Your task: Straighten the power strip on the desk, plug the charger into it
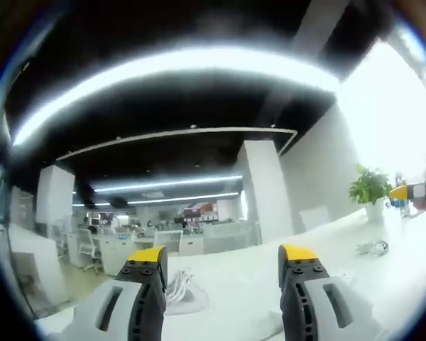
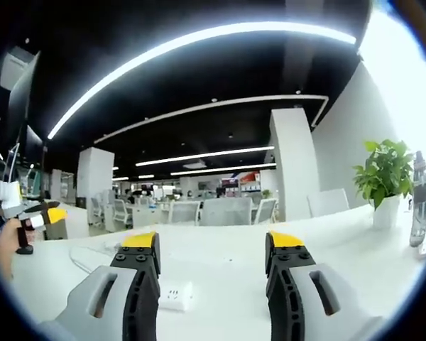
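Both tools are wide open with nothing in them. The right tool [image 2: 211, 245] hovers over the white counter [image 2: 227, 263], and the white power strip [image 2: 176, 295] lies flat near its jaw at 7 o'clock, cable [image 2: 82, 257] trailing toward 9. In the left gripper view, the left tool [image 1: 224, 259] has a white cable bundle [image 1: 179, 288] beside its jaw. A potted plant [image 2: 385, 177] sits at 3 o'clock.

White desk [image 2: 227, 263] with power strip [image 2: 175, 295]
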The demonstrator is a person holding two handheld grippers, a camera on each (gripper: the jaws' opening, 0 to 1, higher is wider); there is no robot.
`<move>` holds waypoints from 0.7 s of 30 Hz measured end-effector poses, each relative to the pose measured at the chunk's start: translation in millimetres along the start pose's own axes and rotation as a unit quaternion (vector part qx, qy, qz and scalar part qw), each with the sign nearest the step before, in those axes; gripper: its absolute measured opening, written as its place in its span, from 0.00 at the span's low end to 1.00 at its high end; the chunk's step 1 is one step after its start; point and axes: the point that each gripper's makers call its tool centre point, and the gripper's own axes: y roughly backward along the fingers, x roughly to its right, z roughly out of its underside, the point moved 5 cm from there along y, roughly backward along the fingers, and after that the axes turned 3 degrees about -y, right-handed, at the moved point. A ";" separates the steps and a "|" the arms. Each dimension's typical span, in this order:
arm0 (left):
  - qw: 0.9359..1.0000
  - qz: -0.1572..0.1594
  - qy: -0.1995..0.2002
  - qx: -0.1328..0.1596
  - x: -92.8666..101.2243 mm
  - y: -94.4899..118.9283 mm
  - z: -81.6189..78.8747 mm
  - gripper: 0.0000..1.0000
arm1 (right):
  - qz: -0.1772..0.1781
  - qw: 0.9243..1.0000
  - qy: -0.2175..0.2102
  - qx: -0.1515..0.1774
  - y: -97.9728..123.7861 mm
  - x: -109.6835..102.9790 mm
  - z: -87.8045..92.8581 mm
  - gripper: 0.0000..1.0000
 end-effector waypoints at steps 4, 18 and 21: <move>1.000 -0.011 -0.015 -0.016 -1.9 -1.7 6.2 0.65 | 0.016 1.000 0.014 -0.013 0.5 0.7 2.1 0.60; 1.000 -0.018 0.002 -0.020 -6.8 2.5 6.6 0.65 | 0.043 0.999 0.020 -0.011 8.7 7.7 -4.4 0.61; 1.000 -0.019 0.005 -0.015 -7.0 3.7 5.2 0.65 | 0.048 0.999 0.021 -0.003 10.4 8.9 -3.6 0.61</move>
